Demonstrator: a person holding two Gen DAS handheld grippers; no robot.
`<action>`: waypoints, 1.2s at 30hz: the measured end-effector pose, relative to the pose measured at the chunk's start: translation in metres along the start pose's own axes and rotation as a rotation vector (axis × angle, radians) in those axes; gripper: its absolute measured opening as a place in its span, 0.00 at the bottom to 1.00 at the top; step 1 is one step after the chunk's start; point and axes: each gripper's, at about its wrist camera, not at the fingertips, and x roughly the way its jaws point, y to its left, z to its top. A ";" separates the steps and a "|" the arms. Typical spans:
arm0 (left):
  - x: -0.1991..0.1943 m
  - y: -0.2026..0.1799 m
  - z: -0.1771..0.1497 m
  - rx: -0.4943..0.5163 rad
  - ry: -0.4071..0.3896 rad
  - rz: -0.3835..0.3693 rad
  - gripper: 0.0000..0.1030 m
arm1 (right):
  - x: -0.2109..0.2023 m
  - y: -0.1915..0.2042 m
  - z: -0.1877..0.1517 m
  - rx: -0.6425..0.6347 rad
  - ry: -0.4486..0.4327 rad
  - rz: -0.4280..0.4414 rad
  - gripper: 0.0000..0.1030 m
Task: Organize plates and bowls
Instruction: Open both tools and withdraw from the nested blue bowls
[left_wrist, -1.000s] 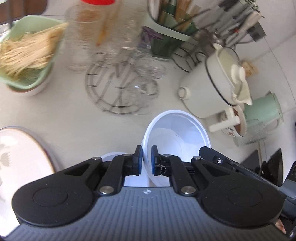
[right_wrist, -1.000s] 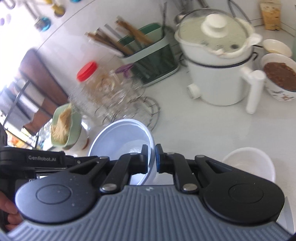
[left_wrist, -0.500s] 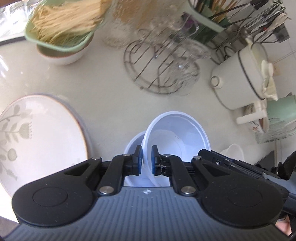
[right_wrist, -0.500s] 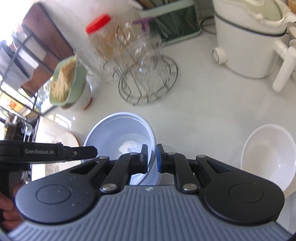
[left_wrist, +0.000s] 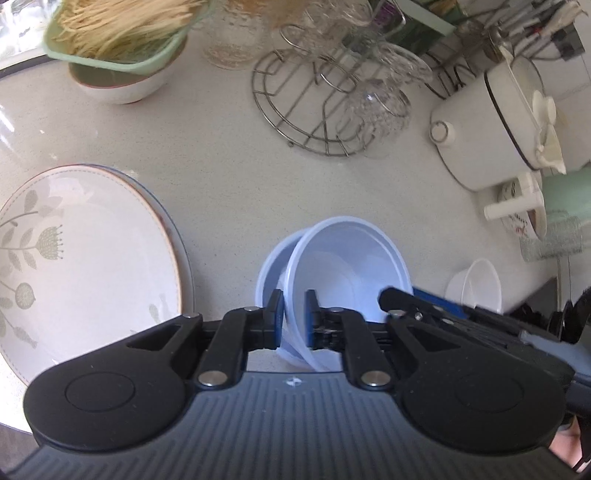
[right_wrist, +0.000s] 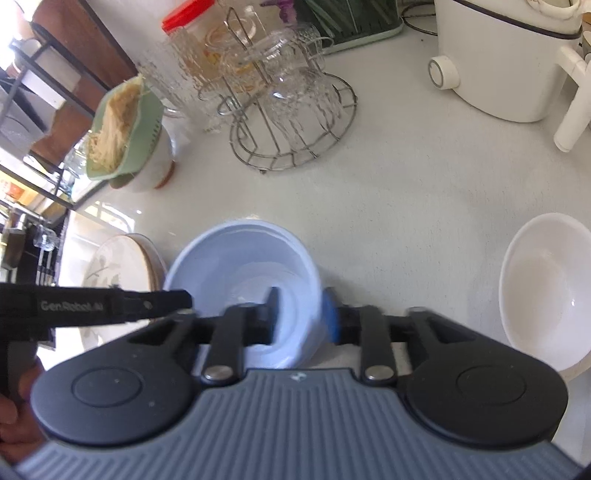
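Counter (left_wrist: 229, 192) fills both views, white speckled. Big floral plate (left_wrist: 85, 258) sits left-centre of the left wrist view, stacked on a second plate whose blue rim peeks out at its right edge. White pot (left_wrist: 491, 122) is upper right, wire glass rack (left_wrist: 317, 110) top centre, green strainer of noodles (left_wrist: 122, 33) upper left. A white bowl (right_wrist: 546, 291) sits alone at right edge of the right wrist view, well apart from the blue ones.

Task's thing: blue bowl (left_wrist: 351, 273), lower centre of the left view, tilted and nested into a second blue bowl (left_wrist: 275, 266) beneath it, which rests on the counter just right of the plates.

Left gripper (left_wrist: 293, 319) straddles the near rim; its jaws have just been opening, and a thin gap shows either side of the wall, so released. Right gripper (right_wrist: 301, 317) likewise has just been opening, rim between the jaws, wider gap, not pinching.

Step in hand, prob: let go of the nested bowl. To do it well: open both sides fully before lifting, else a pad drags the rim and tips the stack. Pull straight back along the fingers, no twist. Bowl looks cocked, so check it settles flat; nudge if not. White bowl likely next.
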 end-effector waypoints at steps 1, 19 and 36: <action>-0.002 0.000 0.000 0.003 -0.009 0.003 0.31 | -0.001 0.001 0.001 -0.001 -0.007 0.003 0.43; -0.052 -0.041 0.023 0.189 -0.188 -0.043 0.36 | -0.057 -0.001 0.012 0.018 -0.272 -0.063 0.42; -0.068 -0.054 0.011 0.283 -0.245 -0.056 0.36 | -0.087 -0.004 -0.007 0.082 -0.413 -0.132 0.42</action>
